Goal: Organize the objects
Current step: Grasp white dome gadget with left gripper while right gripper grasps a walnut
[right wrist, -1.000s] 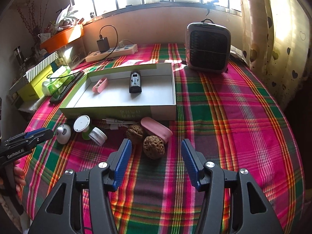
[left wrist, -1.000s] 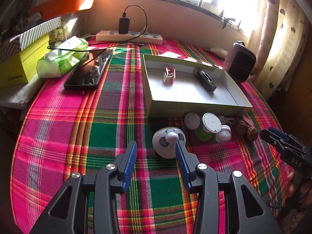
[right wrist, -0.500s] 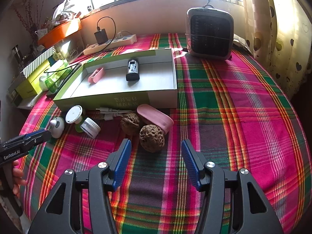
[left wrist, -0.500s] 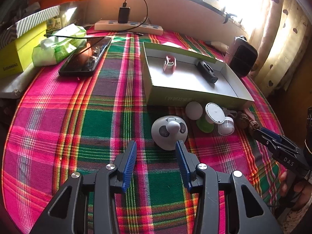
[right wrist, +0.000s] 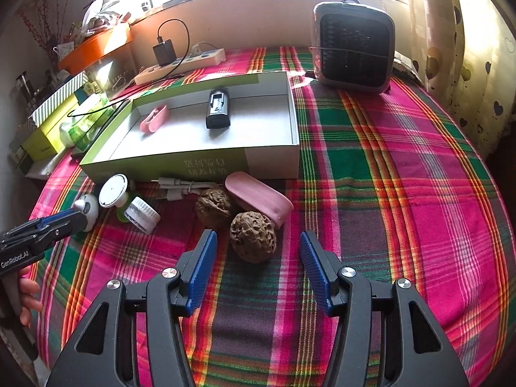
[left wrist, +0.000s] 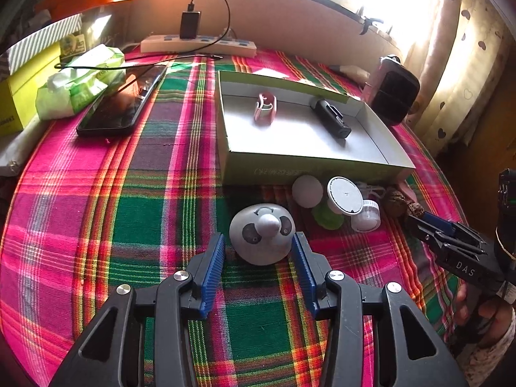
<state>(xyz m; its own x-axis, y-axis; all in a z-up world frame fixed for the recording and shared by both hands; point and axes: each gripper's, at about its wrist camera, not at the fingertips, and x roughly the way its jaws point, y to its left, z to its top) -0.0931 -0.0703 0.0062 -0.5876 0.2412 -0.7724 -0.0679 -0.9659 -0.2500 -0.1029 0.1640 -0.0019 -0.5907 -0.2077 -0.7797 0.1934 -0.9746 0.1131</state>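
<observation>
A white panda-face dome [left wrist: 262, 233] sits on the plaid cloth, just entering the gap of my open left gripper [left wrist: 258, 242]. A brown walnut [right wrist: 253, 240] lies just in front of my open right gripper [right wrist: 258, 238], partly between its fingertips. A second walnut [right wrist: 213, 208] and a pink case [right wrist: 259, 198] lie behind it. The open green box [right wrist: 161, 164] holds a pink clip [right wrist: 154, 117] and a black battery [right wrist: 217, 111]. A white ball [left wrist: 307, 191], a white-lidded green jar [left wrist: 344, 192] and a small clear jar [left wrist: 366, 216] stand before the box.
A small heater [right wrist: 353, 53] stands at the back right. A power strip [left wrist: 198, 45], a phone [left wrist: 122, 106], a wipes pack [left wrist: 80, 80] and yellow boxes [left wrist: 22, 96] lie at the back left. A white cable [right wrist: 182, 187] lies by the box.
Both grippers have moved forward. The panda dome is now at the left fingertips and the walnut is at the right fingertips. Both stay open.
</observation>
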